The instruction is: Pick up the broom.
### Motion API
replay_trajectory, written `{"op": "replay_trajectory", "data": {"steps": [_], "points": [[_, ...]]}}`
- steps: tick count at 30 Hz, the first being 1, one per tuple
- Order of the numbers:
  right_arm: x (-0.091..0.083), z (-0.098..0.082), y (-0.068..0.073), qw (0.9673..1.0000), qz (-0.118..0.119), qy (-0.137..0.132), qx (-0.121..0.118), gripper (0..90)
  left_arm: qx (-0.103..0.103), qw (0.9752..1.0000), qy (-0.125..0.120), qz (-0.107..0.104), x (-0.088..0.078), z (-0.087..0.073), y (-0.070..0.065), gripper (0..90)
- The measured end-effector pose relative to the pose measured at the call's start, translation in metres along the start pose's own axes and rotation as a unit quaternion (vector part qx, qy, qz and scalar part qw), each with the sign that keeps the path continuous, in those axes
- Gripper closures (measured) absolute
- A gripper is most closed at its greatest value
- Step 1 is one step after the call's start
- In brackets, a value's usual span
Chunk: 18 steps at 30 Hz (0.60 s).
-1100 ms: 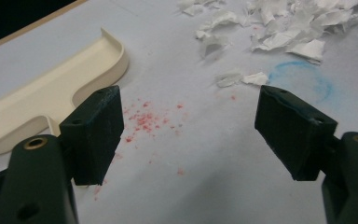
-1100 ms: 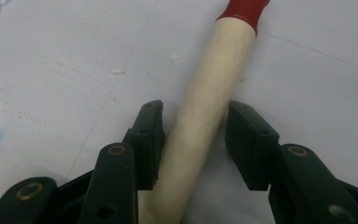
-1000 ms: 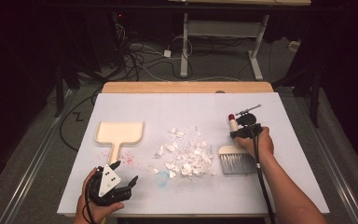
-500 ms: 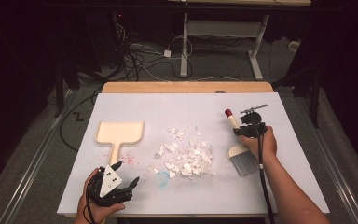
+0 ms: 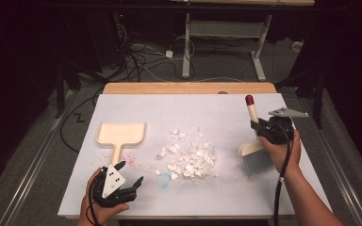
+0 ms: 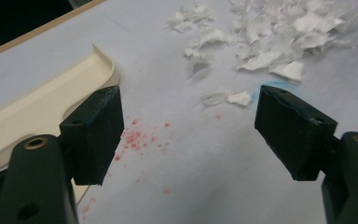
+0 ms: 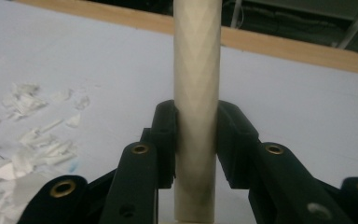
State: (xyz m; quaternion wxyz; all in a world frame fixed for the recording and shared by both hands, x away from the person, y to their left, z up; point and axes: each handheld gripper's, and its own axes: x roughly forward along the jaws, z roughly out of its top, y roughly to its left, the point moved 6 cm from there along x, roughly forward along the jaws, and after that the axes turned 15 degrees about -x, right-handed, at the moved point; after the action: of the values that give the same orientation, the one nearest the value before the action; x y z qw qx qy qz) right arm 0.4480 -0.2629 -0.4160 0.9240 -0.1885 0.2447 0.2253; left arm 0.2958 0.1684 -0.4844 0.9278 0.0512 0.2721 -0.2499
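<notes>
Our right jaws pinch a brush handle while our left jaws stand wide apart over bare tabletop.

In the right gripper view, the right gripper [image 7: 196, 140] clamps the cream handle of the hand brush [image 7: 196, 70] from both sides; in the high view that brush [image 5: 254, 153] sits at the right of the frame, bristles down on the white table [image 5: 217, 117], red handle tip pointing up. Our left gripper [image 6: 189, 135] holds nothing, its jaws gaping above red speckles [image 6: 137, 137] on the surface. The cream dustpan [image 6: 37, 107] lies just beside its left jaw. The pile of white paper scraps [image 5: 188, 155] lies mid-frame, between dustpan [image 5: 121, 134] and brush.
</notes>
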Motion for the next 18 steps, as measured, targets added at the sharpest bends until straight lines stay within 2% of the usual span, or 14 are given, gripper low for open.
{"op": "replay_trajectory", "data": {"steps": [1, 3, 4, 6, 8, 9, 12, 14, 15, 16, 18], "points": [[-0.004, 0.002, 0.001, 1.0000, -0.002, -0.005, -0.007, 71.6, -0.005, 0.9999, -0.006, -0.011, 0.000, 0.005, -0.005, 23.1], [-0.011, 0.005, 0.003, 0.9997, -0.006, -0.022, -0.008, 71.6, -0.009, 0.9998, -0.007, -0.015, 0.000, 0.007, -0.007, 23.6], [-0.015, 0.007, 0.006, 0.9995, -0.001, -0.029, -0.010, 71.6, -0.001, 0.9998, 0.003, -0.021, 0.002, 0.014, -0.015, 23.5], [-0.021, 0.011, 0.010, 0.9989, 0.003, -0.047, -0.007, 71.5, 0.023, 0.9991, -0.003, -0.034, 0.005, 0.024, -0.027, 23.2], [-0.027, 0.017, 0.016, 0.9982, 0.010, -0.058, -0.010, 71.5, 0.027, 0.9974, -0.001, -0.067, 0.011, 0.035, -0.049, 23.3], [-0.031, 0.021, 0.020, 0.9976, 0.013, -0.067, -0.013, 71.5, 0.035, 0.9965, -0.002, -0.076, 0.013, 0.039, -0.057, 23.3], [-0.041, 0.031, 0.032, 0.9957, 0.019, -0.087, -0.023, 71.5, 0.048, 0.9915, -0.004, -0.121, 0.027, 0.057, -0.095, 23.9], [-0.046, 0.037, 0.043, 0.9943, 0.026, -0.098, -0.033, 71.5, 0.062, 0.9868, -0.006, -0.150, 0.038, 0.071, -0.123, 24.2], [-0.048, 0.040, 0.049, 0.9932, 0.030, -0.107, -0.036, 71.5, 0.064, 0.9854, -0.009, -0.157, 0.042, 0.075, -0.132, 24.3], [-0.049, 0.041, 0.053, 0.9926, 0.033, -0.110, -0.041, 71.5, 0.066, 0.9836, -0.013, -0.167, 0.047, 0.080, -0.142, 24.6], [-0.052, 0.044, 0.063, 0.9910, 0.035, -0.121, -0.044, 71.5, 0.055, 0.9804, -0.017, -0.189, 0.059, 0.090, -0.160, 25.6]]}}
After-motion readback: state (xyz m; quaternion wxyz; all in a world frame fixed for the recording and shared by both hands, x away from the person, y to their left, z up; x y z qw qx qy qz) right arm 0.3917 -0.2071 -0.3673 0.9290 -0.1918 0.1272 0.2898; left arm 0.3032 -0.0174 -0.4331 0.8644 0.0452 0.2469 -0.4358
